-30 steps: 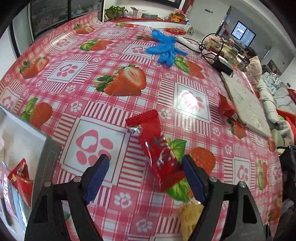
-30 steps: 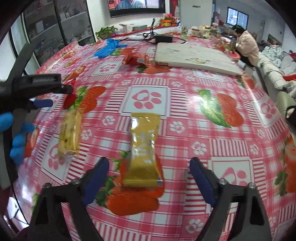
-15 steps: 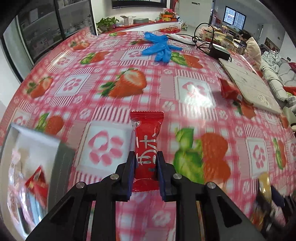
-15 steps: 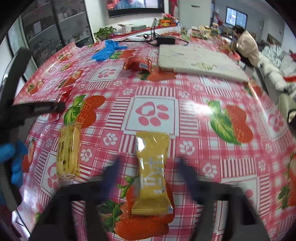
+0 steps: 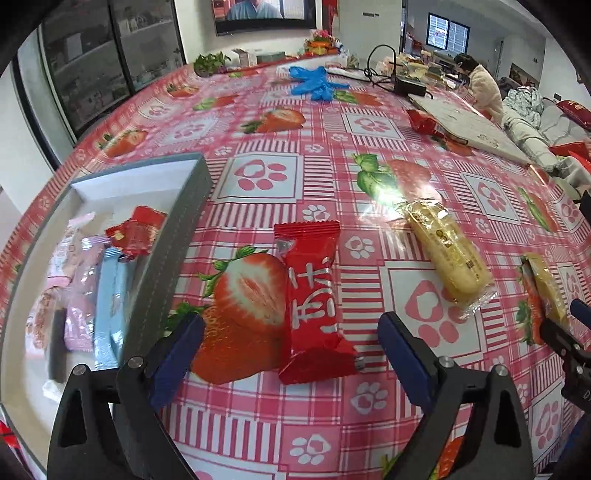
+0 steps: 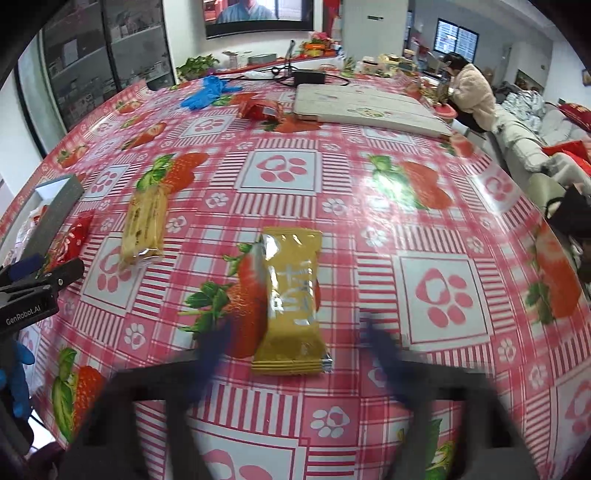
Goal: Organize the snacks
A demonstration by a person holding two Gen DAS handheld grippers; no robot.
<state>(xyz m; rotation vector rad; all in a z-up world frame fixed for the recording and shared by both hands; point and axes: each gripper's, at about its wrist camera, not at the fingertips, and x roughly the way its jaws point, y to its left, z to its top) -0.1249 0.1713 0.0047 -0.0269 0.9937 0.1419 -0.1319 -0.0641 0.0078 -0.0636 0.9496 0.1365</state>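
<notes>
Both grippers' jaws have just sprung apart: the left gripper, clamped on the red snack half a second ago, now straddles it loosely as it lies on the surface just beside the box, not inside. The right gripper, blurred, spreads around the gold snack, so neither piece is stowed yet.

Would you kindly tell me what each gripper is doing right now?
Left gripper: open, just opened, red snack between.
Right gripper: open, just opened, yellow snack between.

Glass-fronted cabinets, wall screen, bright window beyond.
</notes>
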